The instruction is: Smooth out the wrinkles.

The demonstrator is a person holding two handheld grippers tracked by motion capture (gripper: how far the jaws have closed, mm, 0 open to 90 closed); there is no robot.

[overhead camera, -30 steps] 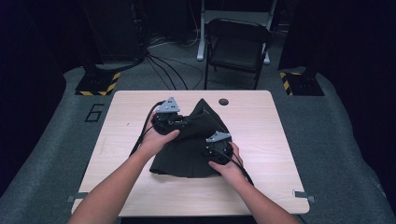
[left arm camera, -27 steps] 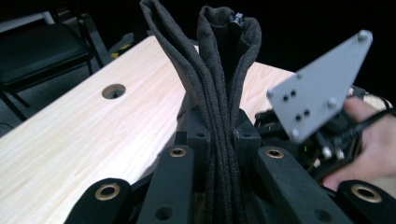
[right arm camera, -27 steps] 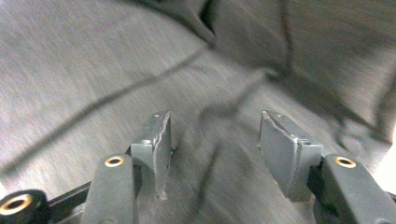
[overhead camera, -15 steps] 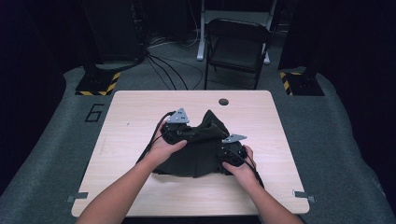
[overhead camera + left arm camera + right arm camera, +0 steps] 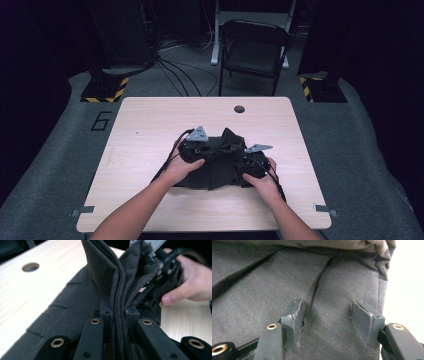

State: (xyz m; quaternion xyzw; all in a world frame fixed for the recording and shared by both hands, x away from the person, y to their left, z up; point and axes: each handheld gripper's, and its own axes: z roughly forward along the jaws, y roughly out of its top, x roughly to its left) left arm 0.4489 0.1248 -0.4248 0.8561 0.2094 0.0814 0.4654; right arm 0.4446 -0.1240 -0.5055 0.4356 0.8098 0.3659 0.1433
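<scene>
A dark grey garment [image 5: 220, 165] lies bunched in the middle of the wooden table [image 5: 150, 130]. My left gripper [image 5: 207, 150] sits at the garment's left side, shut on several folded layers of the cloth [image 5: 110, 277], which stand up as a ridge between its jaws [image 5: 117, 315]. My right gripper [image 5: 244, 161] rests on the garment's right part. Its jaws stand open [image 5: 329, 322], pads [image 5: 293, 317] pressed down onto the flat cloth [image 5: 274, 280], with a slight crease between them. Beyond the ridge, the left gripper view shows the right gripper [image 5: 162, 282] with the hand around it.
A round cable hole [image 5: 239, 108] sits near the table's far edge. A black folding chair [image 5: 255, 50] and floor cables stand beyond the table. Bare wood surrounds the garment on all sides, and the table edge runs just past the cloth [image 5: 407, 290].
Both grippers have come nearer to the person, the left drawing the garment's far peak down and in. The right has shifted rightward and settled on the cloth.
</scene>
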